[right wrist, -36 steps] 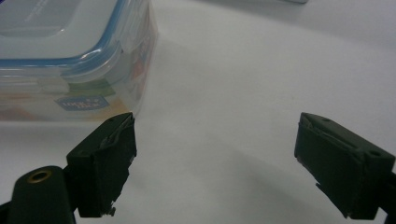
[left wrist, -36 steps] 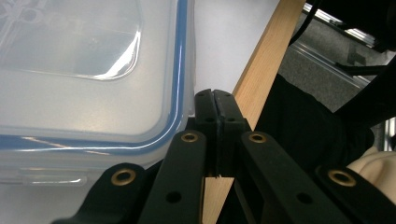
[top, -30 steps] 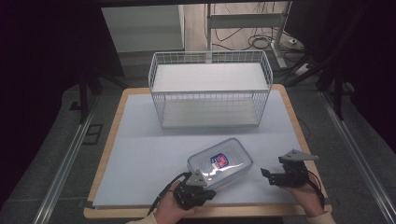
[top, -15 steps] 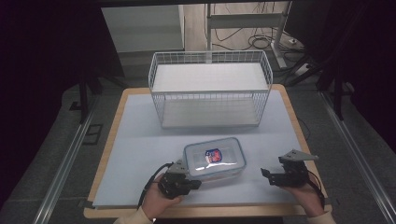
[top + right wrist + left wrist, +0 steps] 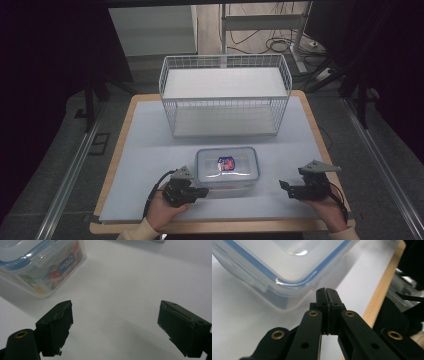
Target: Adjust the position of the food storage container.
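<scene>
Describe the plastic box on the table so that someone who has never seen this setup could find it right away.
Start at the white wire basket at the far side of the table. On the white mat just in front of it lies a clear rectangular food container, flat and closed. Its blue-rimmed lid and small red-and-blue label set it apart.

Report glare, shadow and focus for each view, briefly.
High view: evenly lit white mat, dark surroundings, faint glare on the container lid. Left gripper view: bright highlight on the container's blue-rimmed corner; the shut left gripper is sharp, the container slightly soft. Right gripper view: the open right gripper casts soft shadows on the mat, and the container label is blurred.
</scene>
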`<state>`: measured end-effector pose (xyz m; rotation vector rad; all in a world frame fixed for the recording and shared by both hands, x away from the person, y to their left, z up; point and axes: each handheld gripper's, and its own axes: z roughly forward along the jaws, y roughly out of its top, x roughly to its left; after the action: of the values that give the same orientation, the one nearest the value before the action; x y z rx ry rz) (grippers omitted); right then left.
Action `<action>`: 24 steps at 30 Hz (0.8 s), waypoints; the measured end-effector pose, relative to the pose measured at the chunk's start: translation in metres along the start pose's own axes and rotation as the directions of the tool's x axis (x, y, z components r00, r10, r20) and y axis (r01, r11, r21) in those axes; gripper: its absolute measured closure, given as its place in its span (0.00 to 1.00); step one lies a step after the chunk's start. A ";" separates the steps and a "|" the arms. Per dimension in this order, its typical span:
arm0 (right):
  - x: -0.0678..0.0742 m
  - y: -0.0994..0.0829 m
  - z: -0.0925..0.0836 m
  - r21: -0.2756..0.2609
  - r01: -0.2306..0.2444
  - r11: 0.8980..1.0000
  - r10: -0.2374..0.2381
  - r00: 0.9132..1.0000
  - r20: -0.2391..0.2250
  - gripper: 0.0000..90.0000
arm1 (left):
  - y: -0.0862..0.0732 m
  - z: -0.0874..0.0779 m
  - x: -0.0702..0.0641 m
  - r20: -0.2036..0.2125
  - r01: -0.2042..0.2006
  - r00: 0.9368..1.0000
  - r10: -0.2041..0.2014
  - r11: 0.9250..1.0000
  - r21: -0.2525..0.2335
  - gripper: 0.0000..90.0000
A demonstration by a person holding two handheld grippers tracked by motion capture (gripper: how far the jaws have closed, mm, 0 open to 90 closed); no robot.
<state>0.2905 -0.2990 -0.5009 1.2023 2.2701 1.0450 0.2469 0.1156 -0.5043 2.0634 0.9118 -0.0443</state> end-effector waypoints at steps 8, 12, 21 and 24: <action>-0.001 0.000 0.000 -0.008 0.000 1.000 0.000 1.000 -0.001 0.14 | 0.002 -0.031 0.006 -0.059 0.007 0.998 -0.012 0.997 -0.077 1.00; 0.000 0.002 -0.002 -0.028 -0.017 0.999 0.017 1.000 -0.009 0.14 | 0.003 -0.042 0.019 -0.072 0.056 0.995 -0.064 0.992 -0.111 0.96; 0.003 0.003 0.001 -0.038 -0.023 0.999 0.021 0.999 -0.034 0.13 | 0.002 -0.054 0.042 -0.131 0.146 0.977 -0.169 0.975 -0.169 0.79; 0.003 0.003 0.000 -0.048 -0.020 0.999 0.018 0.999 -0.044 0.13 | 0.003 -0.054 0.042 -0.164 0.163 0.967 -0.195 0.968 -0.189 0.55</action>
<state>0.2906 -0.2951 -0.4989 1.1953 2.2561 1.1375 0.2645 0.1783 -0.4829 1.8397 1.1723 0.1251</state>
